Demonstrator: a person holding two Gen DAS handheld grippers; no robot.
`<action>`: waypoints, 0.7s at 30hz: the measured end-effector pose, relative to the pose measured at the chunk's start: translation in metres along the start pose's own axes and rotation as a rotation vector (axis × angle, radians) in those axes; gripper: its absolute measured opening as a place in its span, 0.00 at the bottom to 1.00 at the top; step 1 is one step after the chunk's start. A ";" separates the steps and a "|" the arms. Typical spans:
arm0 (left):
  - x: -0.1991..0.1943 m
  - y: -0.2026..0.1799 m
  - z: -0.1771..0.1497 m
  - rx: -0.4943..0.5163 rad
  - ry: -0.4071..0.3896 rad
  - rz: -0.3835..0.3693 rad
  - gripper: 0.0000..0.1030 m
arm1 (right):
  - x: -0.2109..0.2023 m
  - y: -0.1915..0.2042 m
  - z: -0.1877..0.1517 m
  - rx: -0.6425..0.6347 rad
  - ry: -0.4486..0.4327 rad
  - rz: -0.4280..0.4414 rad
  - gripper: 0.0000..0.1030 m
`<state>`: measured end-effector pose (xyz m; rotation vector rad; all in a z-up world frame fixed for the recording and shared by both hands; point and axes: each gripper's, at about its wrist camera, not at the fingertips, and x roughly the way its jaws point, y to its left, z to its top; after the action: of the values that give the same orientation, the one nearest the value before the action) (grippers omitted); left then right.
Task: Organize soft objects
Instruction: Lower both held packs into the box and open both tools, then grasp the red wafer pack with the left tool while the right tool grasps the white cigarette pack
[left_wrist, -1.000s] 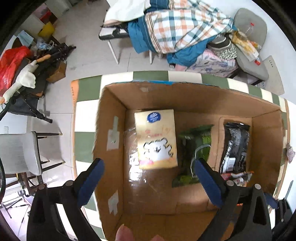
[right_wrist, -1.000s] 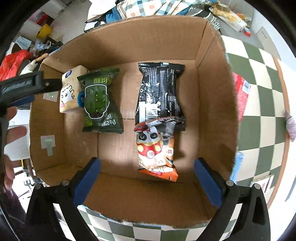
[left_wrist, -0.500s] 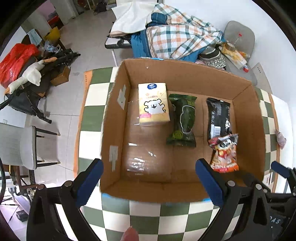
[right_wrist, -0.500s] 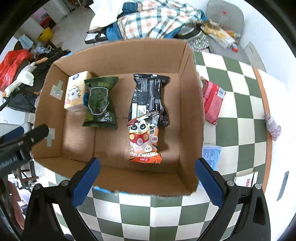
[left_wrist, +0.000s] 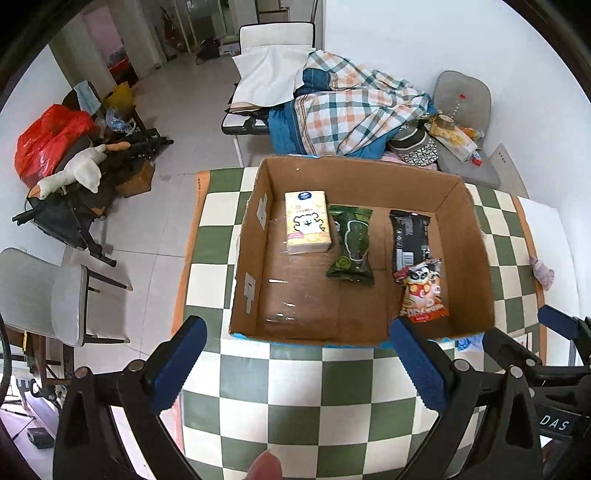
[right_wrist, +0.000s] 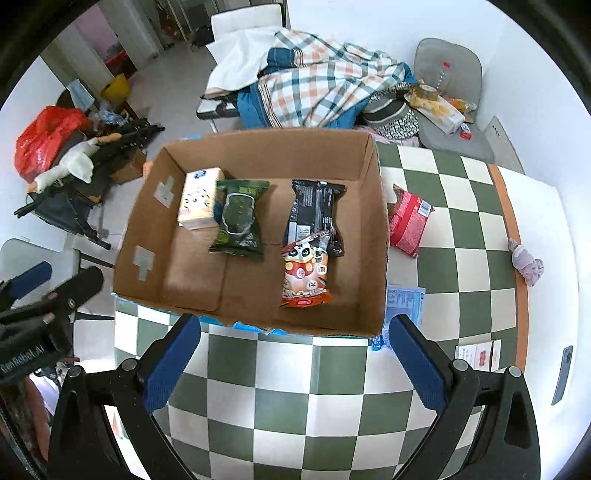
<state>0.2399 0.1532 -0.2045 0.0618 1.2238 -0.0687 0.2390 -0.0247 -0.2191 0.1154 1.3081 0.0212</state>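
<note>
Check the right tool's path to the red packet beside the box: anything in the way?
Nothing visible blocks it. The red packet lies on the table right of the box, touching its wall; the open right tool has bare checkered cloth ahead.

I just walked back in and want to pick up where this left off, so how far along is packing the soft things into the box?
Done: four packs lie in the cardboard box: tissue pack, green pack, black pack and panda snack bag. In hand: nothing; the left gripper and right gripper are both open and empty, short of the box. Left: the red pack and blue packet beside the box, perhaps the scrunched cloth.
</note>
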 end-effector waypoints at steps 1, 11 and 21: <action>-0.003 -0.002 -0.001 -0.001 0.000 -0.009 0.99 | -0.004 0.001 0.000 0.000 -0.006 0.004 1.00; -0.027 -0.086 0.020 0.177 -0.041 0.010 0.99 | -0.025 -0.071 -0.017 0.193 0.009 0.110 1.00; 0.041 -0.274 0.082 0.562 0.083 0.029 0.99 | 0.018 -0.275 -0.087 0.697 0.114 0.072 1.00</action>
<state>0.3070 -0.1275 -0.2180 0.5760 1.2553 -0.3862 0.1464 -0.2903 -0.2857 0.7639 1.3766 -0.3742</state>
